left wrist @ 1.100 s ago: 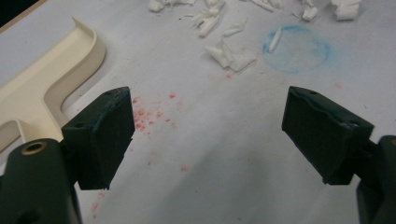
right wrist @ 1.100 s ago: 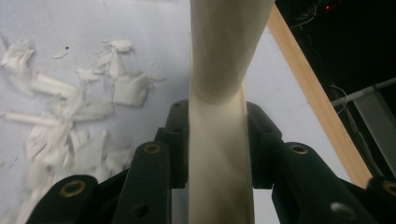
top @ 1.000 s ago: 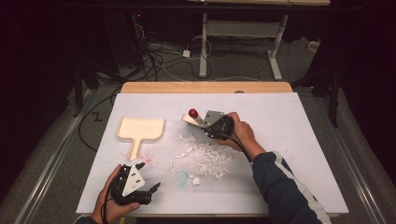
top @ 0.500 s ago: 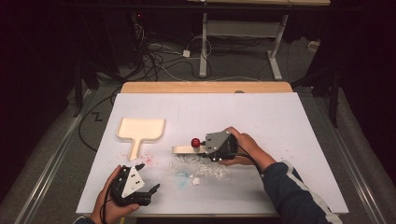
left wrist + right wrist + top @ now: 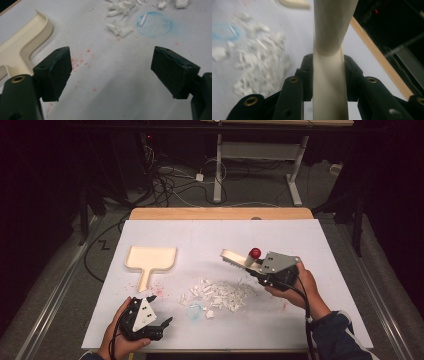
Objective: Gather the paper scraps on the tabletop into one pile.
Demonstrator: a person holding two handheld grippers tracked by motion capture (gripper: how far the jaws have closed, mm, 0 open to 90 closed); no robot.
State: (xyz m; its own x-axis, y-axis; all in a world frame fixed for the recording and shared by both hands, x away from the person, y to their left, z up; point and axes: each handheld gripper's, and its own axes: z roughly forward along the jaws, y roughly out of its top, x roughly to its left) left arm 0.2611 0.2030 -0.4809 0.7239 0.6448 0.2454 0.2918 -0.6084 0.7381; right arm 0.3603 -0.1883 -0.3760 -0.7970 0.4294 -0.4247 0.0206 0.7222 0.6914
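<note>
A cream hand brush (image 5: pixel 233 257) hangs bristles-down just above the far right edge of a pile of white scraps (image 5: pixel 220 294). My right gripper (image 5: pixel 256 268) is shut on its handle (image 5: pixel 328 37), with one black jaw on each side of it. A cream dustpan (image 5: pixel 150 257) lies flat at the left of the sheet, its handle toward the person. My left gripper (image 5: pixel 161 311) rests near the front left edge, open and holding nothing (image 5: pixel 110 70). The dustpan (image 5: pixel 22 42) lies off its left jaw, and scraps (image 5: pixel 120 25) lie ahead.
A white sheet (image 5: pixel 320 245) covers the table, with a wooden strip (image 5: pixel 220 213) bare along the far edge. A blue chalk ring (image 5: pixel 196 310) and red specks (image 5: pixel 80 60) mark the sheet near the pile. Cables and a desk frame lie on the dark floor beyond.
The right gripper drew the brush from the pile's far side toward the person, then carried it right and lifted it. The scraps look more gathered. The left gripper stayed put.
</note>
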